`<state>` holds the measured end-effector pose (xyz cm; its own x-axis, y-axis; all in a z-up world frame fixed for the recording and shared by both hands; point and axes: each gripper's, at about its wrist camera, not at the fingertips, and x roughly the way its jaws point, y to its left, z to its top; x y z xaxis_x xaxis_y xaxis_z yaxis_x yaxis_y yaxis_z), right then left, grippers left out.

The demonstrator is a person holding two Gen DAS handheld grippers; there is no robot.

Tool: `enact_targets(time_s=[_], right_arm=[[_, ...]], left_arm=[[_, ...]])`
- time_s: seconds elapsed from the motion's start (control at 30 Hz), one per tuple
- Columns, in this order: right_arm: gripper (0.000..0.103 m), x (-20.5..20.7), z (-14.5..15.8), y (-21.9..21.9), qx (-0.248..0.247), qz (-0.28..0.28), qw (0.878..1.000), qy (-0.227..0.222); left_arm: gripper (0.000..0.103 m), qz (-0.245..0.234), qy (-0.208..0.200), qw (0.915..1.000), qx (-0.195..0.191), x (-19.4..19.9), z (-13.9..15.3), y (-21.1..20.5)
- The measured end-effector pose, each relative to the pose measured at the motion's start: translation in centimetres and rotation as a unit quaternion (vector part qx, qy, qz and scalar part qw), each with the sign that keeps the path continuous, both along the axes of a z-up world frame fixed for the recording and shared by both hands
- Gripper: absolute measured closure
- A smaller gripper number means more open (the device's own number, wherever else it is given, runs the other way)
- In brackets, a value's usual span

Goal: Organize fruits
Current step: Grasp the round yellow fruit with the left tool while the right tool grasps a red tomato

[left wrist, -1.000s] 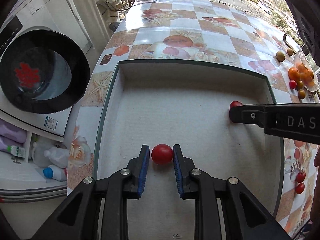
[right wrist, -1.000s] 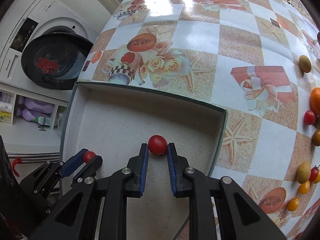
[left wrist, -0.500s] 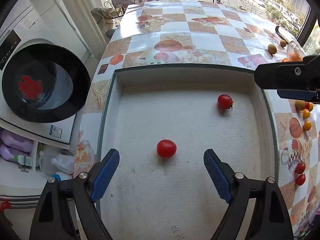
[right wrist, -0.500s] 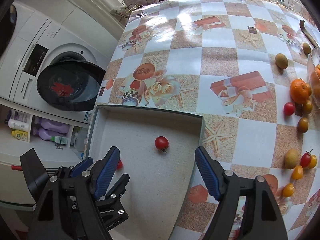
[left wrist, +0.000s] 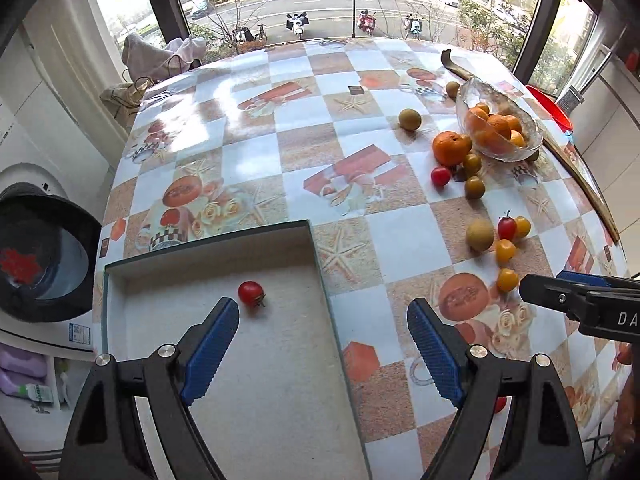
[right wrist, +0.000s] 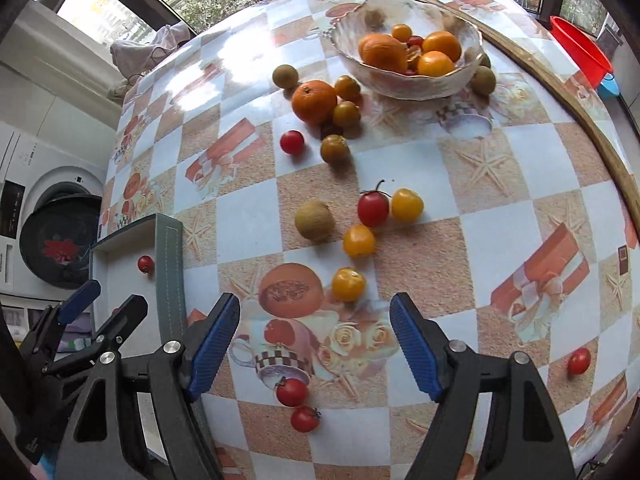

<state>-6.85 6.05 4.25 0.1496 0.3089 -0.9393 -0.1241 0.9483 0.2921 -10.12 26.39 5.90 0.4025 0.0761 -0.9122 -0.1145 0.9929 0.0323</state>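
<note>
Honestly, both the left gripper [left wrist: 323, 346] and right gripper [right wrist: 314, 342] are wide open and empty, one tomato [left wrist: 251, 293] sits in the tray [left wrist: 320, 256], and the two red tomatoes [right wrist: 291, 391] near the right one look small, smooth and squishy, so pinch gently across the middle.

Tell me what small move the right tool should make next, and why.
Probably lower the right tool onto the red cherry tomato just below its open jaws. It holds nothing, one red tomato already lies in the tray, and this loose one on the table is closest.
</note>
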Motion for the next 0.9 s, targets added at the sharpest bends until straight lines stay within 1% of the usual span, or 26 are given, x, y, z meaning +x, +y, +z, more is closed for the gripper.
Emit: enact_targets(time_s=[0.1,0.2,0.33,0.5,0.63,0.73,0.8,0.9], right_arm=[[0.023,-0.5,-0.5,-3.2,-0.012,-0.028,0.999,0.008],[0.023,-1.0,-0.8,-5.8,-0.021,-0.052,0.998,0.013],[0.023,-1.8,-0.9,-8.8,-0.043,-0.073,0.996,0.011],[0.023,-3.1,-1.4,-12.0,-0.074,-0.101,0.992,0.009],[0.023,-4.1,-1.1,-13.6,-0.102,-0.104,0.989,-0.014],[0.023,-4.7,-1.1,-14.8,-0.102,-0.117,0.988,-0.015],[0.023,-4.9,-1.4,-15.6,-0.103,-0.123,0.987,-0.009],[0.022,-5.2,-2.0,-16.6,-0.104,-0.13,0.986,-0.004]], left_arm=[[0.016,-0.023,0.002,0.9997,-0.002,1.3,-0.4,-2.4],[0.016,-0.041,0.008,0.9991,-0.006,2.5,-1.5,-4.4],[0.016,-0.053,0.017,0.9984,-0.01,4.0,-3.0,-6.4],[0.016,-0.06,0.022,0.9977,-0.02,5.5,-4.3,-7.7],[0.016,-0.067,0.022,0.9973,-0.021,6.7,-5.0,-8.6],[0.016,-0.068,0.025,0.9971,-0.021,7.5,-5.5,-9.2],[0.016,-0.065,0.015,0.9975,-0.022,7.8,-5.4,-9.4],[0.016,-0.058,0.013,0.9979,-0.026,8.4,-5.4,-9.2]])
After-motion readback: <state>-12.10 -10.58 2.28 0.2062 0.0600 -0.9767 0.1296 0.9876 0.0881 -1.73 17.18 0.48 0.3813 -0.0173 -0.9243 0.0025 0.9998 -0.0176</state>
